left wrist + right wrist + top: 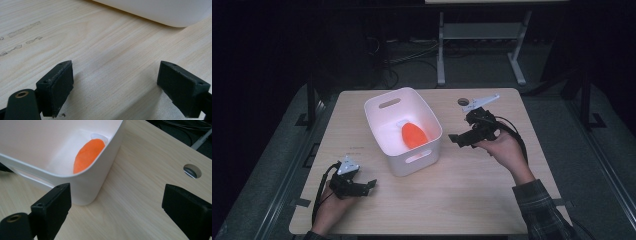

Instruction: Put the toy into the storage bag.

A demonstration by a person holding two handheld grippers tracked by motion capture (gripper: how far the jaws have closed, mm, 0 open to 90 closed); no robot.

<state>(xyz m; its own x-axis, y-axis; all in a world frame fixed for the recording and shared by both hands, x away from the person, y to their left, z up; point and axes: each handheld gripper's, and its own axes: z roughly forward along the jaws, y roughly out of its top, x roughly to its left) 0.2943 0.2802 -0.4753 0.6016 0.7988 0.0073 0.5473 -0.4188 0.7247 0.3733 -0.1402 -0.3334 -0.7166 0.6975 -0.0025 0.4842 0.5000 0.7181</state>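
White bin (160, 11) cut off by top edge in left gripper view, just lower wall and rounded corner visible. In right gripper view, bin (82, 187) runs off top and left edges; near wall hides lower part of orange object (88, 153). Small white piece (99, 136) behind orange object mostly covered, kind unclear. Faint marks on table (22, 30) in left gripper view blurred, unreadable. In high view, floor cables (412, 55) beyond table lost in dark. Person's sleeve (544, 210) cut by bottom edge.

high: above, facing forward-down | gripper views: low, close | shared: white bin (403, 131) (82, 180)
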